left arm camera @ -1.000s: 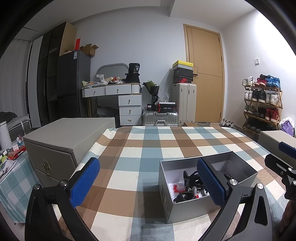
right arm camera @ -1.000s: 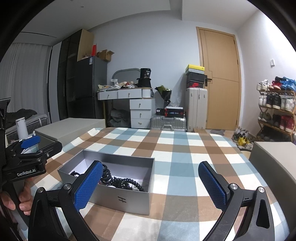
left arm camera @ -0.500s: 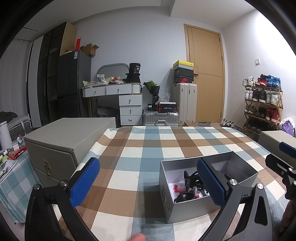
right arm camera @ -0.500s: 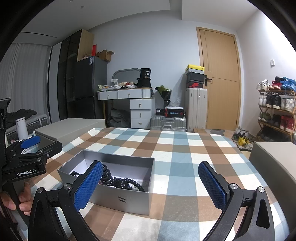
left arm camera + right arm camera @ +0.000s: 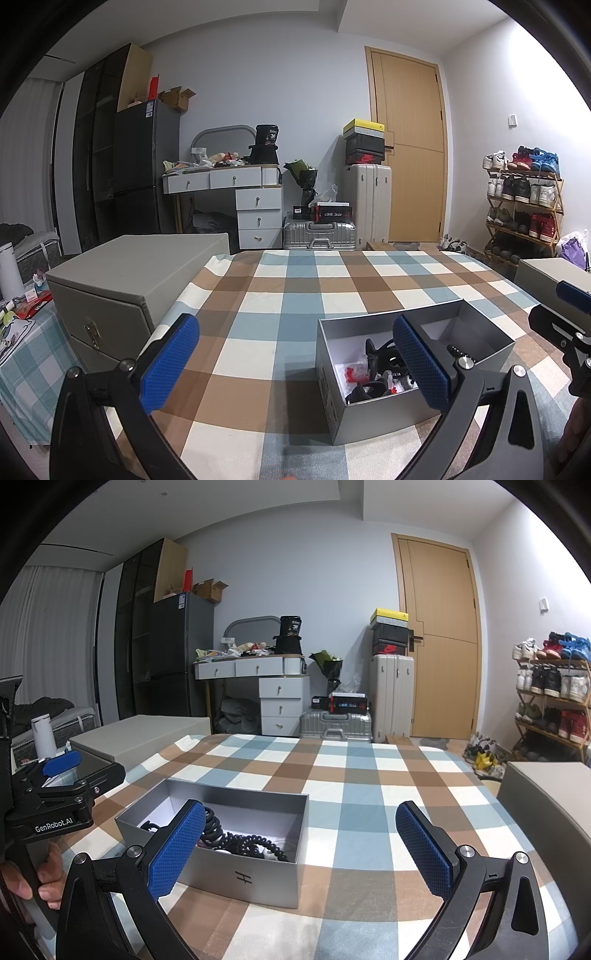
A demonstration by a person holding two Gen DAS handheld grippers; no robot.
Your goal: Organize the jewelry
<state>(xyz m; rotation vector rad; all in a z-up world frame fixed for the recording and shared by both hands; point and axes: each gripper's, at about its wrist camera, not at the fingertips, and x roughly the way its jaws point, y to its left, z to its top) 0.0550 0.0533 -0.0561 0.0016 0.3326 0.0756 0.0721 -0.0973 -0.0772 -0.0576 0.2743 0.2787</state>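
A matt grey cardboard box (image 5: 236, 871) sits on checked cloth (image 5: 369, 775); the fingers (image 5: 177, 849) wear rough, dimpled blue pads.

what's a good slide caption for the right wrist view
Open right hand-held gripper hovers over the checked tablecloth beside an open grey box of dark beaded jewelry.

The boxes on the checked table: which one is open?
The small silver box in the middle, with black beads inside. It has no lid on. The big grey box at the left edge and the grey one at the right are closed.
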